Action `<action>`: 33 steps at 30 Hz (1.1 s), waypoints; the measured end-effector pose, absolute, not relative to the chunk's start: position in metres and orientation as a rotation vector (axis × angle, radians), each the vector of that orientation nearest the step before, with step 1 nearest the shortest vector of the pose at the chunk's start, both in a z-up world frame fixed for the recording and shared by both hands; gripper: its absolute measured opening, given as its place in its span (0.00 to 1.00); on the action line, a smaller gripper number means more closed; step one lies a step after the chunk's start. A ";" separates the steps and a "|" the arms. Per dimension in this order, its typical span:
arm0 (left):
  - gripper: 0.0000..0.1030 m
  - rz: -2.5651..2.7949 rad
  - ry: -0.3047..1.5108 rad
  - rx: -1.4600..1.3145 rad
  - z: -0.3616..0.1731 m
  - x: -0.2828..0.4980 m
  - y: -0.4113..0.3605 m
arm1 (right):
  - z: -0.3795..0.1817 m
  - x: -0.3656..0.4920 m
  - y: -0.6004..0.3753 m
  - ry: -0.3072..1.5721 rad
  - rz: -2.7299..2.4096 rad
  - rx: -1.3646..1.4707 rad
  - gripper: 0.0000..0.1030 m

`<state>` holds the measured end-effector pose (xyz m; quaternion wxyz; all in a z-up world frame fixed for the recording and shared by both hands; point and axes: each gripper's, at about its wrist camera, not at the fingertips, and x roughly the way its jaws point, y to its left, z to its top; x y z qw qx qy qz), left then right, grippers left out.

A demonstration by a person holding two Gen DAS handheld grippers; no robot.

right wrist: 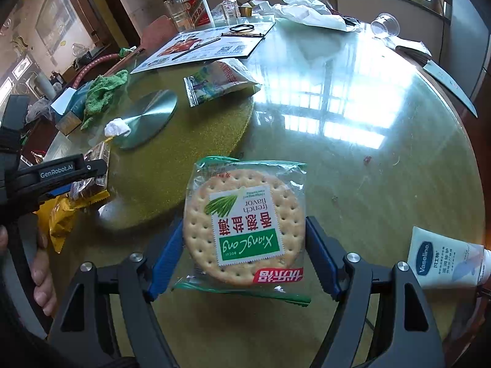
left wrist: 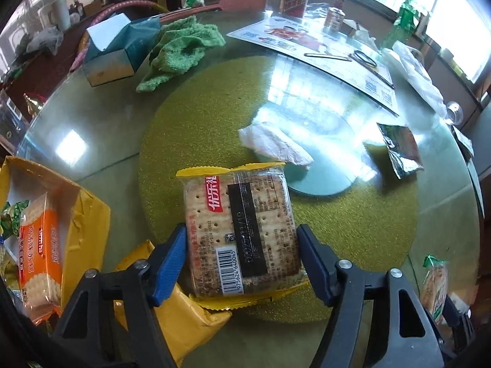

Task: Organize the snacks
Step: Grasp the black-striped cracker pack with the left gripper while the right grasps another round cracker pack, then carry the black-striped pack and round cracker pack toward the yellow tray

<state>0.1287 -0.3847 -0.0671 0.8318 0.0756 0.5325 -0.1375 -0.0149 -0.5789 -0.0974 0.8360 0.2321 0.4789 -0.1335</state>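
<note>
Snack sorting on a glass-topped counter [left wrist: 92, 122]. The left gripper [left wrist: 242, 233] points steeply down, its blue fingers [left wrist: 170, 263] closed against both sides of a yellow-edged square cracker pack [left wrist: 214, 214], which lies barcode-up over a yellow bag [left wrist: 190, 316] near the counter's front edge. Just to its left, an open yellow box [left wrist: 89, 208] holds an orange biscuit pack [left wrist: 40, 263]. The right gripper [right wrist: 244, 224] grasps a green-trimmed round cracker pack [right wrist: 245, 224] by its sides, above the counter. A green cloth [left wrist: 181, 49] and a foil packet [left wrist: 399, 150] lie farther back.
</note>
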 end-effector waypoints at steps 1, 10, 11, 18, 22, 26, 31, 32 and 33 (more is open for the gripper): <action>0.68 -0.310 1.130 0.154 -0.066 0.126 -0.385 | -0.097 -0.016 -0.579 1.009 -0.275 0.497 0.75; 0.67 -0.391 1.039 0.147 -0.044 0.076 -0.378 | -0.085 -0.038 -0.581 0.920 -0.203 0.583 0.74; 0.67 -0.397 1.037 0.142 -0.042 0.072 -0.377 | -0.081 -0.041 -0.579 0.912 -0.200 0.581 0.74; 0.66 -0.483 0.983 0.068 -0.017 0.025 -0.358 | -0.049 -0.060 -0.564 0.841 -0.172 0.562 0.74; 0.66 -0.500 0.934 0.057 0.007 -0.003 -0.334 | -0.025 -0.071 -0.543 0.806 -0.132 0.528 0.74; 0.66 -0.474 0.898 0.027 0.030 -0.024 -0.289 | -0.003 -0.079 -0.511 0.777 -0.056 0.494 0.74; 0.66 -0.415 0.863 0.040 0.044 -0.037 -0.232 | 0.017 -0.079 -0.462 0.758 0.058 0.454 0.74; 0.66 -0.400 0.858 0.036 0.045 -0.037 -0.223 | 0.019 -0.077 -0.453 0.759 0.076 0.444 0.74; 0.66 -0.369 0.843 0.034 0.046 -0.039 -0.208 | 0.021 -0.076 -0.443 0.760 0.093 0.435 0.74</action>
